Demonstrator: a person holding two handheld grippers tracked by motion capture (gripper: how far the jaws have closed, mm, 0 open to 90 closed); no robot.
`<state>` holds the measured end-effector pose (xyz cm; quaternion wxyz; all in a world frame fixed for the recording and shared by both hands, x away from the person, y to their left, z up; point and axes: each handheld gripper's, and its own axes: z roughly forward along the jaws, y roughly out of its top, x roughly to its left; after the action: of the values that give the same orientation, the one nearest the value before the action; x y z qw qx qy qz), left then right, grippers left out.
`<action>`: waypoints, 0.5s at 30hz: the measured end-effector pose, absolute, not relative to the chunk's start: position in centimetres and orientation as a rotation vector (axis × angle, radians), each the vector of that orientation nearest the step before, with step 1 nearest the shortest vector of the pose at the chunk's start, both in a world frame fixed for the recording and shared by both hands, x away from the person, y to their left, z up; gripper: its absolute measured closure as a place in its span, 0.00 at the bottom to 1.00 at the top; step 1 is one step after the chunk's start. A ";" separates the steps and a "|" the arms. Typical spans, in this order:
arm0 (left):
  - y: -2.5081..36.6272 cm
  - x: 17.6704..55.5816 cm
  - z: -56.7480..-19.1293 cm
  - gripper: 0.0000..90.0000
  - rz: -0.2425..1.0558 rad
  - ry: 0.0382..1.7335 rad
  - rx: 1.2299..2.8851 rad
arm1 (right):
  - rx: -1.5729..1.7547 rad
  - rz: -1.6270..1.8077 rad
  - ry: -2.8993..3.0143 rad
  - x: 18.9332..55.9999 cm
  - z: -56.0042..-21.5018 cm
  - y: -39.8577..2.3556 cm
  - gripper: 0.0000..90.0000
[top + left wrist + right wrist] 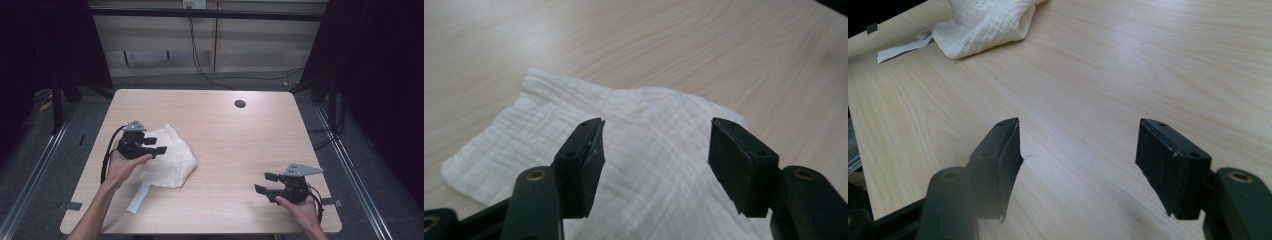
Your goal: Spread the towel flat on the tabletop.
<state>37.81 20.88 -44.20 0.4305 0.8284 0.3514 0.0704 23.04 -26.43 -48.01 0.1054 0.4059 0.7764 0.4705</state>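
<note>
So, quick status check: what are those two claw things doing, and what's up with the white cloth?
Left gripper open, over the white cloth, nothing gripped. Right gripper open, over bare table, apart from cloth. Cloth folded, lying flat. Nothing in the way.

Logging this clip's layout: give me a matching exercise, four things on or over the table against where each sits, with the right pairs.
Things:
1. white cloth
2. left tongs
3. right tongs
4. round hole

Places or states:
A. open over bare wood near the table's right front corner
B. far side of the tabletop, right of the middle
C. lying crumpled on the table's left half
D. open just above the cloth

Pairs: 1-C, 2-D, 3-A, 4-B
</note>
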 end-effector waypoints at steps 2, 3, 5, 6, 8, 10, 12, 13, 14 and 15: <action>20.9 38.0 -44.5 0.44 0.169 0.878 2.072 | 1.199 1.381 2.288 23.1 -48.1 -26.4 0.37; 20.8 38.3 -45.0 0.44 0.170 0.872 2.098 | 1.199 1.379 2.288 23.1 -48.1 -26.4 0.37; 20.8 38.5 -45.3 0.44 0.157 0.877 2.088 | 1.205 1.372 2.290 23.1 -48.2 -26.4 0.37; 21.0 38.7 -45.6 0.44 0.146 0.883 2.083 | 1.222 1.362 2.293 23.1 -48.2 -26.4 0.37; 21.2 39.0 -46.1 0.47 0.149 0.889 2.090 | 1.227 1.360 2.315 23.2 -48.4 -26.4 0.37; 21.3 39.1 -46.3 0.48 0.162 0.891 2.105 | 1.231 1.366 2.319 23.1 -48.4 -26.3 0.36; 21.4 39.2 -46.7 0.48 0.152 0.896 2.120 | 1.218 1.367 2.325 23.1 -48.4 -26.2 0.36; 21.4 39.2 -46.7 0.48 0.152 0.896 2.120 | 1.218 1.367 2.325 23.1 -48.4 -26.2 0.36; 21.5 39.3 -47.1 0.48 0.152 0.900 2.135 | 1.221 1.367 2.327 23.0 -48.4 -26.2 0.35; 21.4 39.2 -47.2 0.48 0.149 0.901 2.136 | 1.223 1.363 2.328 23.0 -48.4 -26.3 0.35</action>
<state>39.25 21.44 -47.18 0.3981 0.8434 0.3559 0.0589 23.00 -26.28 -48.39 0.0896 0.4112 0.7829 0.4583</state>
